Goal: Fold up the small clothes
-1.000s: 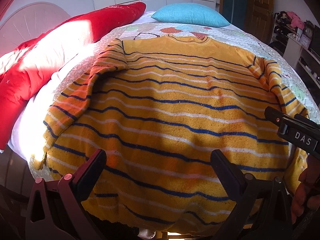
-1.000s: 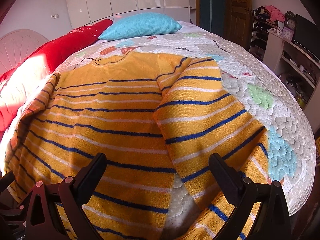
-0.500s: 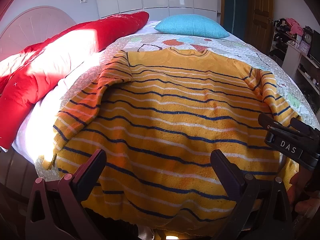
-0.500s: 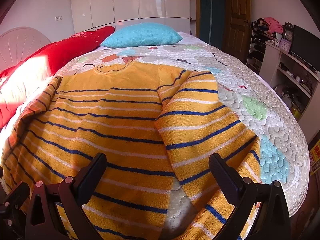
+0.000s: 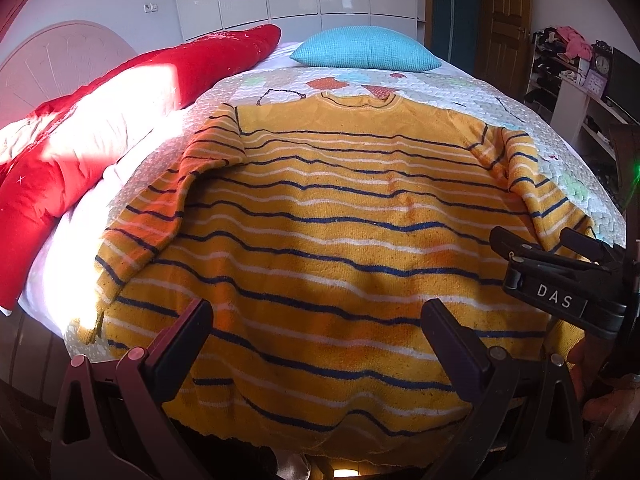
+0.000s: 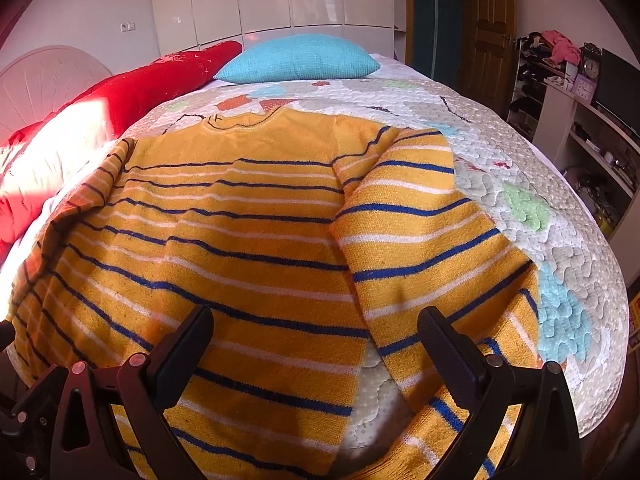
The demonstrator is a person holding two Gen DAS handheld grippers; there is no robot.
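Sweater point(image 5: 344, 248) in yellow knit with navy and white stripes lies spread flat on a quilted bedspread point(image 6: 520, 168), its collar toward a turquoise pillow point(image 5: 366, 49) at the far end of the bed and its hem draped over the near edge. Both sleeves run down along the body of the sweater: the one on the right side slants outward across the quilt, leaving a wedge of bedspread bare between sleeve and body, while the one on the opposite side lies rumpled against the body's edge, partly lit by a patch of sun. A long red cushion point(image 5: 120, 120) stretches beside the sweater on that sunlit side, reaching back to just beside the pillow. The left gripper point(image 5: 316, 344) hovers over the hem with its two dark fingers spread wide apart and nothing between them. The right gripper point(image 6: 316, 344) is held above the lower part of the sweater, near where body and sleeve part, its fingers likewise wide apart and empty; in the left wrist view it appears at the sweater's right edge, marked "DAS", with a person's hand point(image 5: 600, 392) partly visible below it. Beyond the sweater's right side, well apart from the bed, stand a wooden door point(image 6: 490, 28) and open shelves point(image 6: 592, 132) holding a clock and clutter.
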